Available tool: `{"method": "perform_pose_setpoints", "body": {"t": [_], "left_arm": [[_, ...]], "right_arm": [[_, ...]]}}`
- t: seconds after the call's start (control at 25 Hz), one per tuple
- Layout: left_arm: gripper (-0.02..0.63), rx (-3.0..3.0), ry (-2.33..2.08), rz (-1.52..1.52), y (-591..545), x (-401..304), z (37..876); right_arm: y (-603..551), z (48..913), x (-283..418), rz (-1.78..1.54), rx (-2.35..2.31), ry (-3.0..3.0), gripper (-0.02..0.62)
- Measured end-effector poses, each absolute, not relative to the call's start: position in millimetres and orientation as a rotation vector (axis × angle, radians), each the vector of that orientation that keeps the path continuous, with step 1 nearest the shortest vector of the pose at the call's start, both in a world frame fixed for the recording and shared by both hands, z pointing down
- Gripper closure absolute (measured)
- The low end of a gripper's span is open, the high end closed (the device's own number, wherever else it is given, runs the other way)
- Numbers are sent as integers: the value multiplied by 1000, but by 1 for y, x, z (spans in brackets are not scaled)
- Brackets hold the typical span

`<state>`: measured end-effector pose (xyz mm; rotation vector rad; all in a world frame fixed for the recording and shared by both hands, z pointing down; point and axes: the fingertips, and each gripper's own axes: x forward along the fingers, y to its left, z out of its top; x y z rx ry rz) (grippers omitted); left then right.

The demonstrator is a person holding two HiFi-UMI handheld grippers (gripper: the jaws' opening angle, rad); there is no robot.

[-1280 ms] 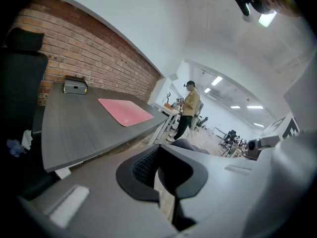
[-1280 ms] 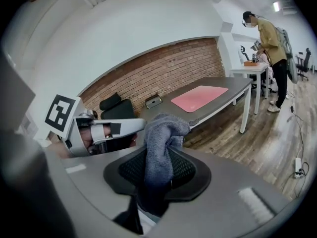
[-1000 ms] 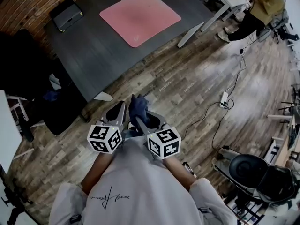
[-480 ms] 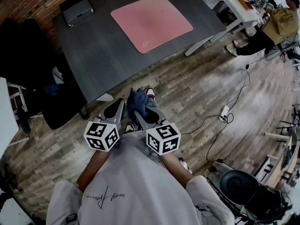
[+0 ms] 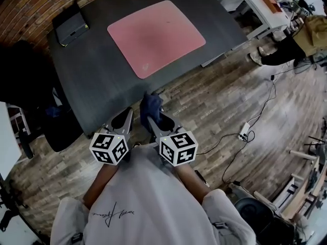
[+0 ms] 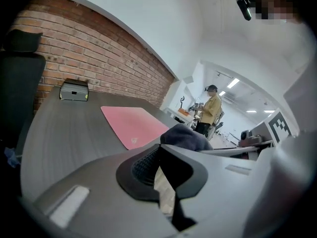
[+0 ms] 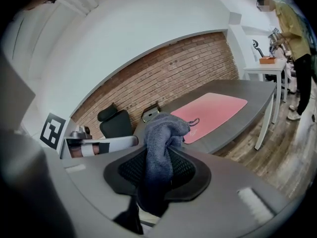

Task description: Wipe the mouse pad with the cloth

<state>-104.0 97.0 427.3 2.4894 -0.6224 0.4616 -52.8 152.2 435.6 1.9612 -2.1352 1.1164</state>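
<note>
Pinching a dark blue cloth (image 7: 161, 132) between its black pads, the right gripper (image 7: 158, 155) has its jaws clamped on the fabric, which bunches up above the tips and hangs in a fold below them. Just beside it, the left gripper (image 6: 158, 150) has its jaws drawn together at the tips, with only a sliver of floor showing lower down and nothing between them. From the head view both grippers sit close in front of the person's torso, over the wood floor, with the cloth just off the near edge of the dark grey table (image 5: 97, 83). The pink mouse pad (image 5: 156, 37) lies flat on that table, toward its far side and well apart from the cloth, with a small pale mark near its closest corner. A small grey box (image 5: 69, 27) sits at the table's far left corner, apart from the pad, and a black office chair (image 5: 23, 70) stands off the table's left side. Off to the right, a person (image 7: 293, 31) in a mustard top stands by a white desk (image 5: 245, 1), and a power strip (image 5: 244, 131) with its cable lies on the floor.
</note>
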Motion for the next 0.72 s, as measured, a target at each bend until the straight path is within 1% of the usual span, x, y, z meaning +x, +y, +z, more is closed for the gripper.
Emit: {"method": "perform_pose_setpoints", "body": {"t": [0.16, 0.44, 0.72], "left_arm": [[601, 2475, -654, 460, 76, -56, 424], [601, 2436, -734, 429, 34, 4, 429], [600, 2403, -776, 398, 14, 46, 430]], "right_arm": [[131, 435, -3, 1181, 1914, -2164, 485], [84, 438, 68, 1161, 1845, -2203, 485], [56, 443, 114, 1159, 1787, -2228, 485]]}}
